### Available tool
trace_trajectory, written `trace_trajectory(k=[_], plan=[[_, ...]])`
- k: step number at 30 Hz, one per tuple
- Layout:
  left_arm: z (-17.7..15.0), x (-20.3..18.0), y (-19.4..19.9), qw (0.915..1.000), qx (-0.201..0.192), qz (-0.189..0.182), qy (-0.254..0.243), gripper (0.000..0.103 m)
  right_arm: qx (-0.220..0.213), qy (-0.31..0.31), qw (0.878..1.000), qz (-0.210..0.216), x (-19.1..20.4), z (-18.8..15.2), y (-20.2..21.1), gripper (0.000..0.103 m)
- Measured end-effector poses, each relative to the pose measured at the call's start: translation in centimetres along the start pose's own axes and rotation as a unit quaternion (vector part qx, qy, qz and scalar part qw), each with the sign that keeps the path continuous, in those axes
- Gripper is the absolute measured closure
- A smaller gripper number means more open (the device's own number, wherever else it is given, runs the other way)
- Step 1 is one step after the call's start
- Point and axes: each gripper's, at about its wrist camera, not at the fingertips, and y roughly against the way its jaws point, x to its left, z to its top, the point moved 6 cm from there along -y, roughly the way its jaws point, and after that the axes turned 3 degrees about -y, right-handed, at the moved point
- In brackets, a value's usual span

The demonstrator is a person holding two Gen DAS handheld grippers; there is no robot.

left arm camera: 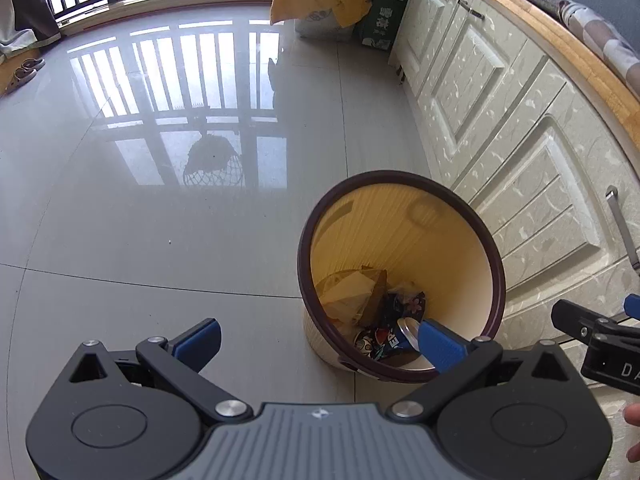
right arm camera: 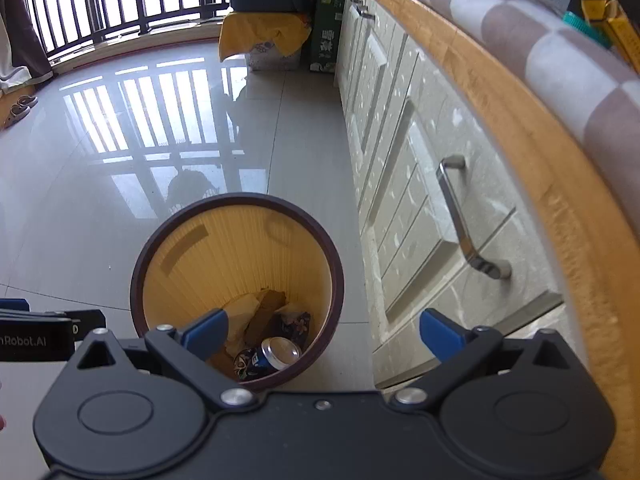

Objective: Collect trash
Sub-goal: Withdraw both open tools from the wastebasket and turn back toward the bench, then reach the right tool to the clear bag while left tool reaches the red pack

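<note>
A round trash bin [left arm camera: 404, 178] with a dark brown rim and yellow inside stands on the floor beside white cabinets; it also shows in the right wrist view [right arm camera: 240, 200]. Inside lie a blue Pepsi can [left arm camera: 390, 340] [right arm camera: 276, 354], a dark patterned wrapper [left arm camera: 408, 306] [right arm camera: 294, 324] and yellowish crumpled paper [left arm camera: 348, 292] [right arm camera: 248, 312]. My left gripper [left arm camera: 320, 340] is open and empty, above the bin's near left edge. My right gripper [right arm camera: 324, 334] is open and empty, above the bin's near right edge; part of it shows in the left wrist view [left arm camera: 592, 328].
White cabinet fronts [right arm camera: 408, 200] with a metal handle [right arm camera: 460, 216] run along the right under a wooden counter edge [right arm camera: 520, 128]. A yellow-covered box [left arm camera: 320, 4] and a green carton [left arm camera: 384, 8] stand at the far end. Glossy tile floor [left arm camera: 140, 200] stretches left toward a railing; sandals [left arm camera: 24, 72] lie far left.
</note>
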Motion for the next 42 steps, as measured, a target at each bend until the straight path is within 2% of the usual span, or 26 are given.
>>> trace_trajectory(k=[6, 14, 28, 35, 42], plan=[[0.6, -0.1, 2.7, 0.9994, -0.035, -0.003, 0.004, 0.000, -0.027, 0.008, 1.000, 0.007, 0.3, 0.6, 3.0, 0.000], [0.8, 0.0, 6.6, 0.9970, -0.077, -0.009, 0.007, 0.000, -0.087, 0.024, 0.996, 0.015, 0.8, 1.7, 8.0, 0.000], [1.8, -0.8, 13.0, 0.9866, -0.162, -0.015, 0.006, 0.000, -0.182, 0.020, 0.983, 0.007, -0.5, 3.2, 14.5, 0.000], [2.6, -3.1, 15.9, 0.9785, -0.204, -0.030, 0.007, 0.000, -0.230, -0.009, 0.973, -0.002, -3.3, 4.8, 17.6, 0.000], [3.8, -7.4, 18.5, 0.9691, -0.241, -0.048, -0.024, 0.000, -0.274, -0.037, 0.961, -0.031, -9.2, 6.5, 20.7, 0.000]])
